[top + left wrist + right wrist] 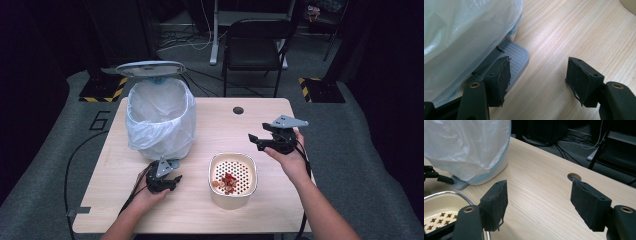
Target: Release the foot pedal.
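While the left gripper (172, 180) rests wide open on the bin's pedal (517, 53), holding the lid (150, 68) up, the right gripper (257, 140), open and empty, hangs beside the bowl of scraps (232, 180) on the tabletop (225, 127); a slip could drop the lid; a clumsy grab could spill scraps

- I see a pale wooden table (220, 125) with a round cable hole (238, 110).
- A dark folding chair (255, 42) stands on grey carpet (380, 165).
- Cables (187, 42) trail near a white desk leg (215, 35); the room beyond is dim.
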The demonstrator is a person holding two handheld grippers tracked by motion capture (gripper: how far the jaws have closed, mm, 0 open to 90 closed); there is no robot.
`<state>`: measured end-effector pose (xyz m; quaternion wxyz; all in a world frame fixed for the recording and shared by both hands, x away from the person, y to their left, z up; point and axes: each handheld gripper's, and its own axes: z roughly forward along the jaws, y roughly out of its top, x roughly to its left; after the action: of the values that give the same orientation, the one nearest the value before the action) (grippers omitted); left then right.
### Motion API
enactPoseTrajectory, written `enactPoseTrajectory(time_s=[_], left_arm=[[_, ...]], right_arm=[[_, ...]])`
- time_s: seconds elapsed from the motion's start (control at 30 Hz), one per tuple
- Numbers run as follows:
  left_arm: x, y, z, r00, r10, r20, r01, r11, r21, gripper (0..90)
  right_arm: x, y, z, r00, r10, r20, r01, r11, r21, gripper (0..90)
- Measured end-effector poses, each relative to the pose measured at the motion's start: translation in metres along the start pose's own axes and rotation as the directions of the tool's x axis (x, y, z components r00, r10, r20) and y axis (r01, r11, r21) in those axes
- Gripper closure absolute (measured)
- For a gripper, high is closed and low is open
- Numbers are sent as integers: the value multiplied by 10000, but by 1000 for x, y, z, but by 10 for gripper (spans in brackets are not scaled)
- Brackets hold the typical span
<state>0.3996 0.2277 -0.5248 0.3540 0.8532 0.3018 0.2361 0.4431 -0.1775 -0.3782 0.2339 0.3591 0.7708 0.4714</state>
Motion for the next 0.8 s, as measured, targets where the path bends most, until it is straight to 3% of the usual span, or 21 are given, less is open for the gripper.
enactPoseTrajectory(time_s=[0.17, 0.3, 0.37, 0.57, 0.67, 0.7, 0.73, 0.77, 0.8], left_arm=[[-4, 0, -2, 9994, 275, -216, -277, 9996, -77, 360], [-3, 2, -10, 9998, -5, -195, -2, 9994, -360, 356], [-2, 3, -16, 9990, -448, -38, 444, 9963, -739, 362], [6, 0, -32, 9864, -1598, 378, 1621, 9844, -688, 366], [10, -2, -37, 9775, -2013, 636, 2050, 9770, -588, 366], [13, -2, -40, 9785, -1935, 711, 1968, 9795, -431, 366], [13, -3, -41, 9689, -2348, 783, 2384, 9704, -395, 367], [15, -4, -44, 9717, -2191, 886, 2219, 9748, -239, 367], [15, -7, -48, 9696, -2266, 924, 2291, 9733, -171, 367]], right_arm=[[-7, -19, -6, 9985, 366, 413, -359, 9992, -172, 298], [-11, -36, -8, 9958, 701, 585, -692, 9975, -175, 298], [-12, -43, -9, 9945, 770, 709, -768, 9970, -63, 297], [-12, -64, -11, 9908, 766, 1119, -797, 9966, 231, 298], [-11, -73, -11, 9890, 701, 1300, -754, 9965, 358, 298], [-10, -76, -11, 9886, 717, 1323, -778, 9961, 415, 297], [-10, -79, -11, 9887, 679, 1334, -751, 9959, 498, 298], [-9, -83, -11, 9883, 679, 1364, -764, 9954, 581, 298], [-9, -86, -11, 9881, 696, 1375, -786, 9951, 606, 297]])
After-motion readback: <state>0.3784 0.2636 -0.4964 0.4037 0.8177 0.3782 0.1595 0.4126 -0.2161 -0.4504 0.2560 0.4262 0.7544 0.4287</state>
